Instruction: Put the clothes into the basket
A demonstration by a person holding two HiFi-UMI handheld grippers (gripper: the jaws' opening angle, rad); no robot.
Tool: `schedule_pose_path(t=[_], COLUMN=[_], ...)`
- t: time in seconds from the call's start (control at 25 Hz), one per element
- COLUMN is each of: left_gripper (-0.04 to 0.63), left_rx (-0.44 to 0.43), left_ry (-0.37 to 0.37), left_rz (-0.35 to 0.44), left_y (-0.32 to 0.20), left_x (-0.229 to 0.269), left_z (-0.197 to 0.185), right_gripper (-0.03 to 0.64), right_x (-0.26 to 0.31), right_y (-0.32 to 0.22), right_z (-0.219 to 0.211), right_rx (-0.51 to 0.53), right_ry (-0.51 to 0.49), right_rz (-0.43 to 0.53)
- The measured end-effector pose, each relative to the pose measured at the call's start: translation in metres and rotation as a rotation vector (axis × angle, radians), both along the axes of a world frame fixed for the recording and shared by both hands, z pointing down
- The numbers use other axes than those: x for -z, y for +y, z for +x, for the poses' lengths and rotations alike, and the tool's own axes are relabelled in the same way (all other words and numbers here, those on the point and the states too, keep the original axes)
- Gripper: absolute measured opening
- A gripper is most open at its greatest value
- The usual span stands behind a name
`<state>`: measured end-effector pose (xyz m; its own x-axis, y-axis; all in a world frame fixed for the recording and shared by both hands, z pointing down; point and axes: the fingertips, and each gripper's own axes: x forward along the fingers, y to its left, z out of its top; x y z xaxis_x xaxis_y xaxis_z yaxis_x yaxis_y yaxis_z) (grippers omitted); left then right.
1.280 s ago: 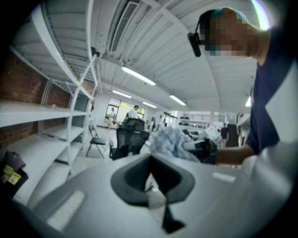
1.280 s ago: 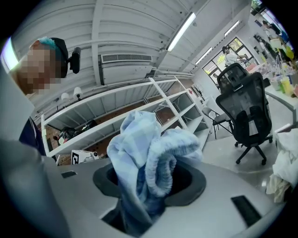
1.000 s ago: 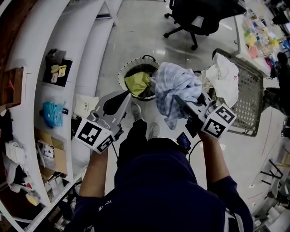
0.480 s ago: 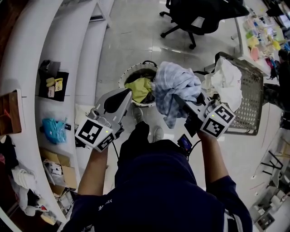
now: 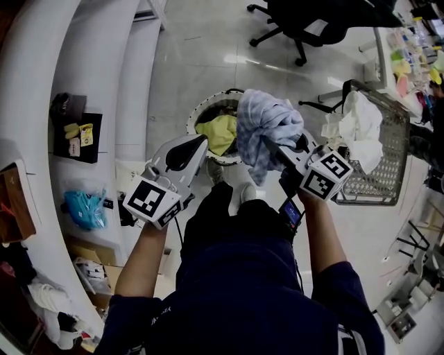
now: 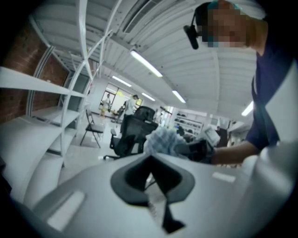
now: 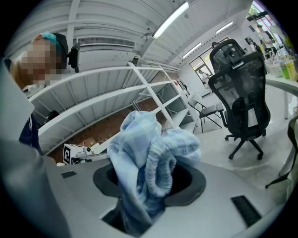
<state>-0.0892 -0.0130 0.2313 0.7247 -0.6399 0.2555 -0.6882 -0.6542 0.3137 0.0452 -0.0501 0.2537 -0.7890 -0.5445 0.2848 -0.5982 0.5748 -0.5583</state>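
Glossy floor (image 5: 201, 76) — white shelving (image 5: 31, 104), black office chair (image 5: 305, 17)

Open-plan office or lab, black swivel chair (image 7: 240, 88), white shelving (image 5: 97, 55), ceiling strip lights (image 6: 146, 62)

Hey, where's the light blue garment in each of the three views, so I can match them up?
Head view: light blue garment upper centre.
Left gripper view: garment small, at centre.
Right gripper view: garment large, lower centre, in the jaws.
Shared landmark: black office chair, at top, centre-left, right respectively.
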Motion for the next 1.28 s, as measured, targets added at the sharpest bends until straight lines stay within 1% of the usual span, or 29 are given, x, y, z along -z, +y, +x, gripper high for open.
schedule_pose_path(t=[0.16,0.28,0.4,0.64,0.88,1.0,1.28], left_gripper=[0.005,0.006,0.017,0.025,0.039,0.048,0.072], left_rx=[0.010,0.010,0.012,0.013,0.021,0.016,0.027], left_ry=[0.011,0.004,0.002,-0.006,-0.030,-0.038,-0.047], left_rz=[-0.035,-0.057,-0.096,-0.168,-0.247,-0.279,-0.339], left_y=[-0.011,-0.016,-0.019,-0.025,-0.027,-0.025,-0.019], left_x=[-0.028,-0.050,-0.077,-0.132,-0.197,-0.221,-0.273], left_z=[-0.010,-0.015,-0.019,-0.016,-0.011,-0.006,0.003], right_gripper=[0.198,0.198,0.198,0.198,0.199,0.198,0.199], right_x=[-0.038,-0.067,-0.097,-0.161,-0.250,-0.295,-0.414], right_y=[-0.013,-0.021,-0.031,-0.044,-0.057,-0.063,-0.078], right_z=[-0.015,-0.020,-0.023,-0.025,-0.027,-0.024,-0.019], right_rx=[0.008,0.012,0.010,0.017,0.022,0.022,0.046], right_ry=[0.035,0.063,0.094,0.145,0.180,0.201,0.303], right_rz=[-0.035,-0.053,-0.073,-0.117,-0.187,-0.227,-0.296])
